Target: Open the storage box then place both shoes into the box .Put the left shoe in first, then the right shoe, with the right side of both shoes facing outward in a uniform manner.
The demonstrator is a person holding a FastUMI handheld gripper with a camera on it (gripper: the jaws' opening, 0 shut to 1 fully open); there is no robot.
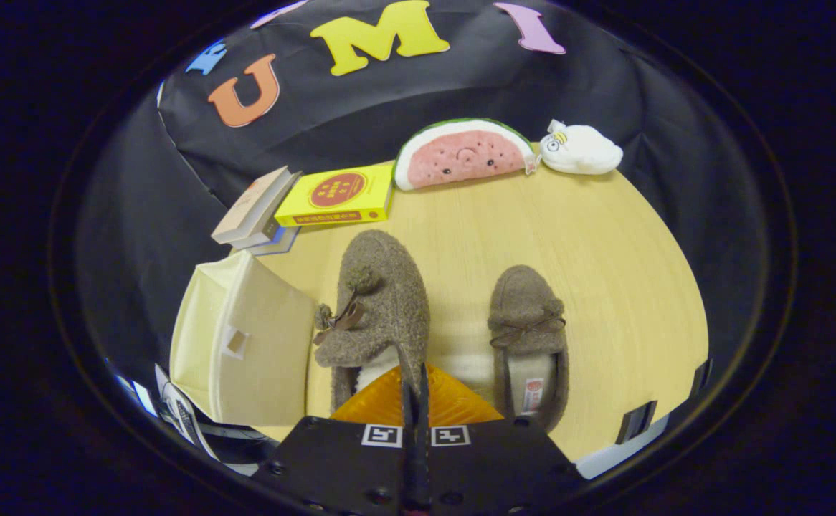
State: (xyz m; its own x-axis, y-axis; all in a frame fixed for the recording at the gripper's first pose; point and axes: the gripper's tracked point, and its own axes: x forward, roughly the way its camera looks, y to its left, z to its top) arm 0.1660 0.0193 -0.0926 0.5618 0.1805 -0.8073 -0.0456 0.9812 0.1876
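Fuzzy left shoe (378,301) heel hidden where tool (415,387) pinches it

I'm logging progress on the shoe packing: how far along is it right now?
Done: the storage box beside the shoes looks open, its flap swung out. In hand: the hand-held gripper is pinched on the rim of the nearer shoe, which looks lifted and tilted off the table. Left: getting that shoe into the box, then the second shoe, which sits flat on the table.
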